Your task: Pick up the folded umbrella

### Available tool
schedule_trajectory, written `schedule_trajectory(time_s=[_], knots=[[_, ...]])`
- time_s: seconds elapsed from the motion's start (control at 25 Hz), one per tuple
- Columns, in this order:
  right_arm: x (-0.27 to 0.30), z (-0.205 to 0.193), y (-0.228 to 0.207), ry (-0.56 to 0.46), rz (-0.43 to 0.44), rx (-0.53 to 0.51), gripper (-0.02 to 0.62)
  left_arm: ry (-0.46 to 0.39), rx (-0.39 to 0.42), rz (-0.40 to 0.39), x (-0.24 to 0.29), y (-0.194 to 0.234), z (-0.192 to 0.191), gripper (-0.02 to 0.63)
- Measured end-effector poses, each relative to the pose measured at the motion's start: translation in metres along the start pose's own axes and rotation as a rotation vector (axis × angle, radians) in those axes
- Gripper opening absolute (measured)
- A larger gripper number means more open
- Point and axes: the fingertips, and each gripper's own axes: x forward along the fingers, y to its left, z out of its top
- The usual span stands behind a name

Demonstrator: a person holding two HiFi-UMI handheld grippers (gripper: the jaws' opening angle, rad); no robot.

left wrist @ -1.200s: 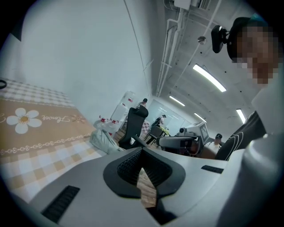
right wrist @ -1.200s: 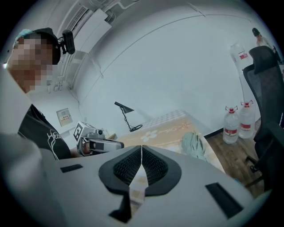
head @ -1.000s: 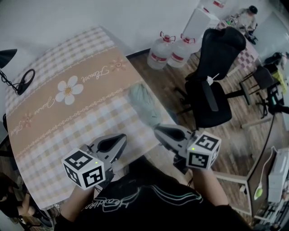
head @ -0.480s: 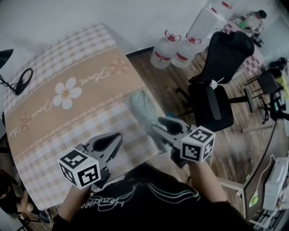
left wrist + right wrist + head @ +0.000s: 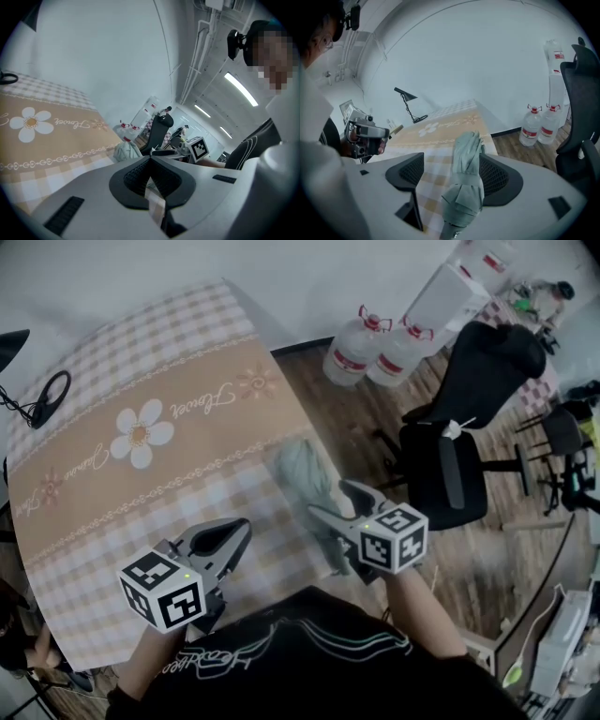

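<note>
Right claw (image 5: 328,498), head view: has dropped forward over the folded umbrella (image 5: 298,470) by the right edge of the table (image 5: 141,512), jaws opening.
Left claw (image 5: 239,526), left gripper view: jaws together, holding nothing.
Right gripper view: folded umbrella lies between the spread jaws, not yet gripped; closing looks like the next step.
</note>
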Motion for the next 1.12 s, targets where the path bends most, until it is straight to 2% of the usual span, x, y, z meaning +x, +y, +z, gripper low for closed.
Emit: schedule_trajectory(time_s=[0.32,1.12], knots=[[0.035,-0.032,-0.029,0.127,-0.047,-0.002,0.397,0.002,-0.034,0.032,0.006,0.020,-0.002,-0.003],[0.073,-0.047,-0.036,0.218,-0.077,-0.075,0.399,-0.032,-0.095,0.113,0.004,0.050,-0.001,-0.003]])
